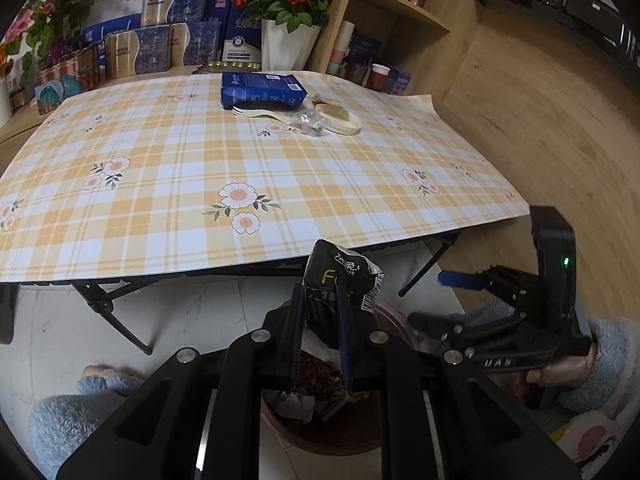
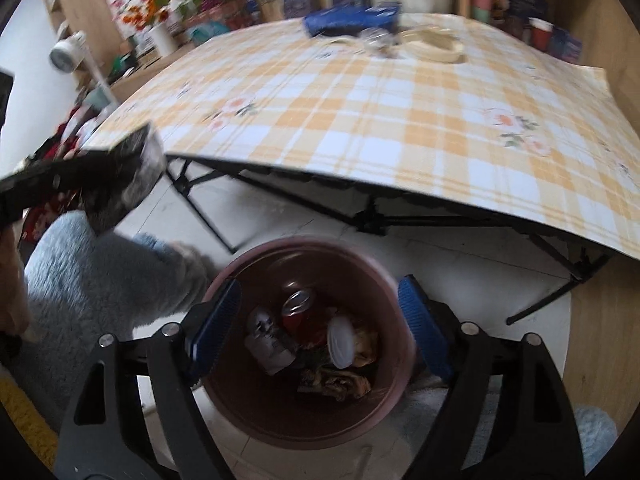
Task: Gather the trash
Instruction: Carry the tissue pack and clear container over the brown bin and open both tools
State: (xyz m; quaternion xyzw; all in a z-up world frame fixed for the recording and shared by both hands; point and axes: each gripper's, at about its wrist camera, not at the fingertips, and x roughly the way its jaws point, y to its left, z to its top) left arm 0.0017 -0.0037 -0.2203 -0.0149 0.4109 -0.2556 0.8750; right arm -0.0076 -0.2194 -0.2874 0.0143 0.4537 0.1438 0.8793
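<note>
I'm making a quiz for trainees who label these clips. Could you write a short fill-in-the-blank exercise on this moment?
1. The left gripper is shut on a crumpled black ____.
2. The right gripper hangs open above the brown ____, holding nothing.
3. In the bin lies a red ____ with a silver top.
4. On the checked tablecloth, a blue carton lies beside a cream ____.

Missing words: wrapper; bin; can; lid

Both wrist views low, facing table [image 1: 280,184], sharing bin [image 2: 312,344]
</note>
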